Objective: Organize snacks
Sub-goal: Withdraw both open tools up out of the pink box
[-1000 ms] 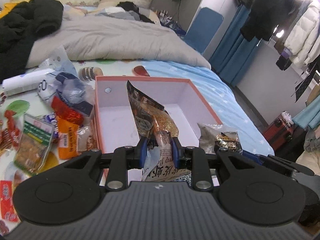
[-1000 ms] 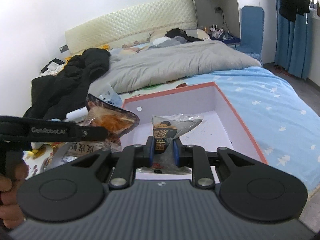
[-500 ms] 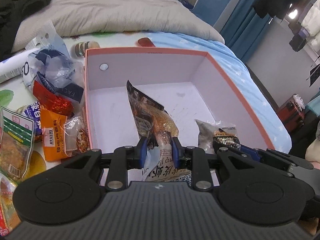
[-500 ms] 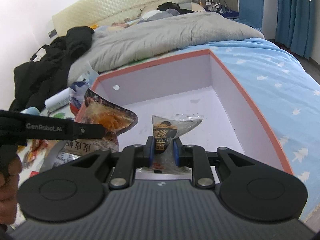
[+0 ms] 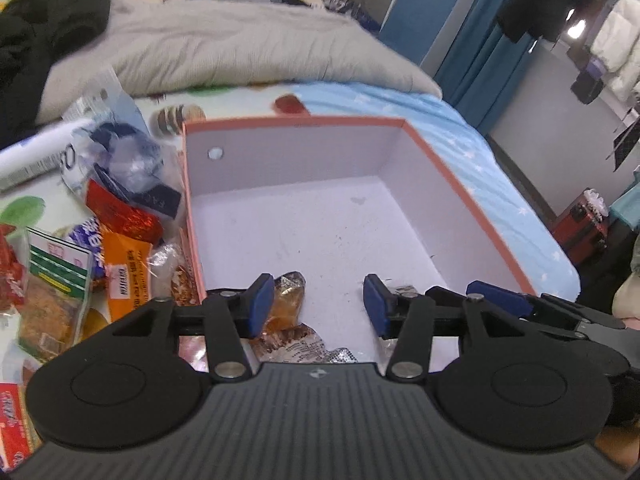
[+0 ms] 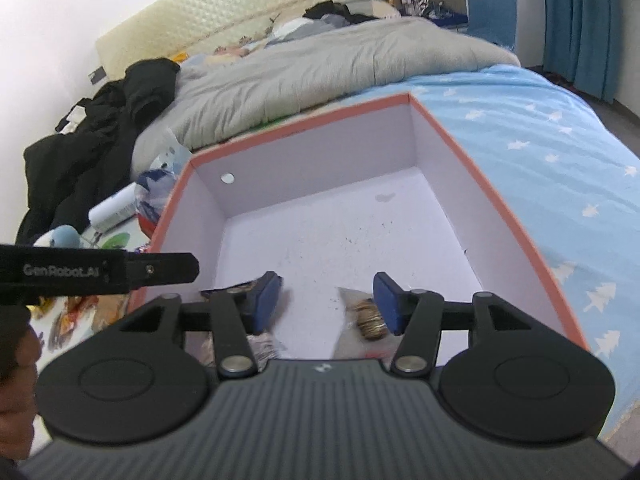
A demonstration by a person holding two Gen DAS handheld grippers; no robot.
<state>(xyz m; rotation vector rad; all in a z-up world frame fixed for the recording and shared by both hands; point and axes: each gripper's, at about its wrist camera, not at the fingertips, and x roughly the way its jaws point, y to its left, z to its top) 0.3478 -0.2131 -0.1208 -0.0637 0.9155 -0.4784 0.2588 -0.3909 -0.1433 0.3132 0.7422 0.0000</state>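
I am opening both tongs, left (image 5: 318, 304) and right (image 6: 326, 304), gripping nothing; the crinkly orange-brown snack packet (image 5: 286, 312) and clear-wrapped packet (image 6: 366, 316) are lying in the pink-rimmed cardboard box (image 5: 440, 160). Light, slippery; I'd pinch the sealed edges.

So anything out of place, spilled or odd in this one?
Nothing broken. The box floor carries dark specks and a small stain. Many snack packets lie jumbled on the bed outside its left wall. Both grippers' jaws have just been opening; the orange packet and clear packet lie loose at the box's near end.
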